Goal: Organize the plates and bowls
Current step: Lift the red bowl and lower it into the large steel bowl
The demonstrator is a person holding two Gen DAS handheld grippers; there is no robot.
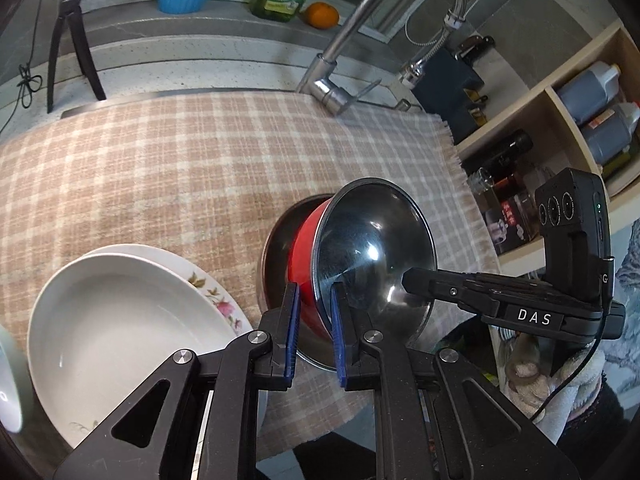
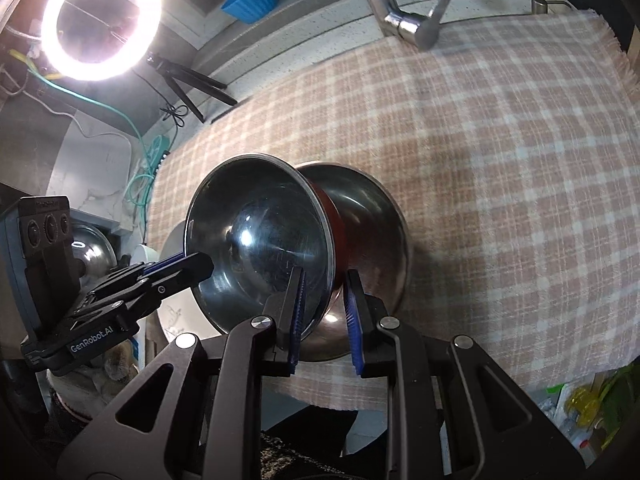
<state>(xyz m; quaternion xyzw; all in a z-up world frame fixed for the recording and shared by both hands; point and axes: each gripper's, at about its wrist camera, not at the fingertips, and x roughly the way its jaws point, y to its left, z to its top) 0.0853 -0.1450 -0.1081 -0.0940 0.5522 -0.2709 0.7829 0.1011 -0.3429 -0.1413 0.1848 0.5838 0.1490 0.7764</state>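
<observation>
Steel-lined red bowl (image 1: 360,264), pinched at its rim by the left gripper (image 1: 314,336), hung tilted over a second steel bowl (image 1: 276,256); white plates (image 1: 120,320) lay stacked beside. From the right wrist, the right gripper (image 2: 326,316) clamped the opposite rim; nesting was unfinished.

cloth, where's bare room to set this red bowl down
Free: the wide stretch of cloth between the tap and the plates, and its whole side toward the shelf. Crowded: the near edge, where plates, steel bowl, red bowl and both grippers bunch together.
</observation>
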